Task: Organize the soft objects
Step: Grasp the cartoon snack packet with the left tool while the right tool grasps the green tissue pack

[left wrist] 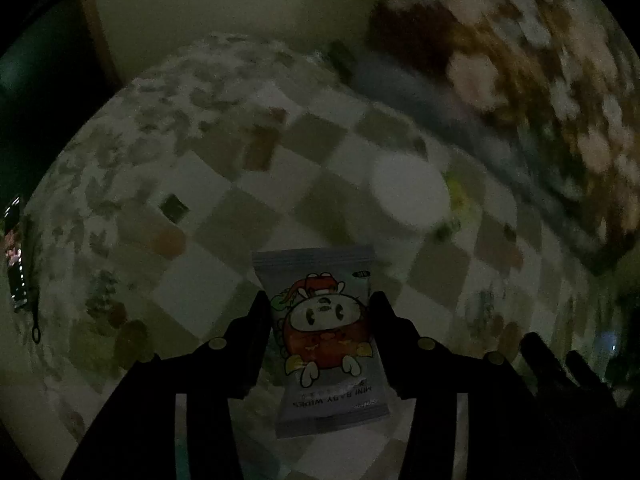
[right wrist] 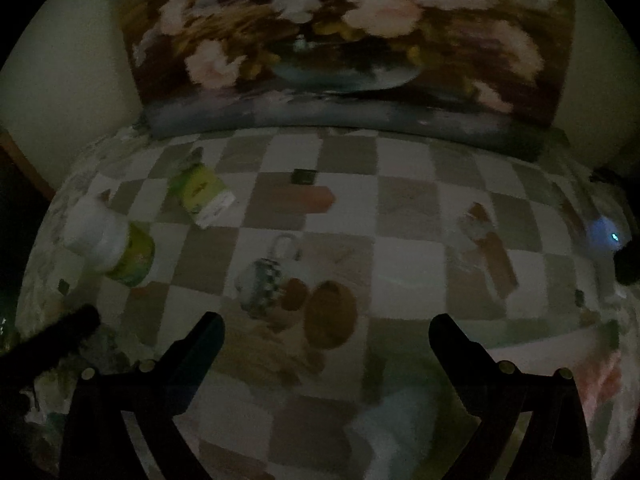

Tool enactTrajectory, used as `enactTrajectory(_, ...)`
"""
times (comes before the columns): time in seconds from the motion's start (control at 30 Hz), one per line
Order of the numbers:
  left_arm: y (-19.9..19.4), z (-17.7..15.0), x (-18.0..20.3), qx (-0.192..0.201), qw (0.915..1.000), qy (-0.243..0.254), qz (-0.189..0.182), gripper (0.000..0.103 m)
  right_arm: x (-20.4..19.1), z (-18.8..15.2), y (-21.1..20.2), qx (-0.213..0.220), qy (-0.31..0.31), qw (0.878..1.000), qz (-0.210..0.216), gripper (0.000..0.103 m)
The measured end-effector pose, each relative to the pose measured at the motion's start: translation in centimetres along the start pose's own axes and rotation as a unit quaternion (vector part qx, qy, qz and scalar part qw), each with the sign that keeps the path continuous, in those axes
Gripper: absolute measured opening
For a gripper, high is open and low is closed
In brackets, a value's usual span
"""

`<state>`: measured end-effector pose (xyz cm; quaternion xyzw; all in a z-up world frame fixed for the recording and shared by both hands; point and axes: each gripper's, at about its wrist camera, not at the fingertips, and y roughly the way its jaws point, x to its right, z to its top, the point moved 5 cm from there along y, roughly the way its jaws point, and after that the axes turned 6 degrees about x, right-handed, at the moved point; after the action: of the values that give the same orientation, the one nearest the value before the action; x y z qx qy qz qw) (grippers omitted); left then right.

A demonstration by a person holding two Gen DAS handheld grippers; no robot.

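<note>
Checkered cloth (right wrist: 404,248) on the bed, floral cushion (right wrist: 344,28) at its far edge. Near the cushion: tissue pack (right wrist: 202,194), green roll (right wrist: 120,250).

I read the carry step as underway. Left gripper (left wrist: 320,304): fingers half closed, pinching the wipes packet (left wrist: 326,340), clear of the cloth. Right gripper (right wrist: 326,326): fingers wide apart, empty.

Next: take the packet toward the tissue pack, release.
</note>
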<state>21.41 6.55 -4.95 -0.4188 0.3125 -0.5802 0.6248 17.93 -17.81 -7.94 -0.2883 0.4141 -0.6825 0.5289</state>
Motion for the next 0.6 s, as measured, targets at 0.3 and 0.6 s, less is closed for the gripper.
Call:
enactTrajectory(0.3, -0.8, 2.5, -1.0, 0.037, 0.9970, -0.059, -0.033, 0.051, -4.6, 3.6, 4.0, -0.006, -0.022, 0.999, 0.048, 0.098)
enactTrajectory(0.6, 0.4, 2.7, -1.0, 0.030, 0.9953, -0.076, -0.053, 0.051, -8.0, 5.6, 7.8, -0.008, -0.066, 0.997, 0.044, 0.091)
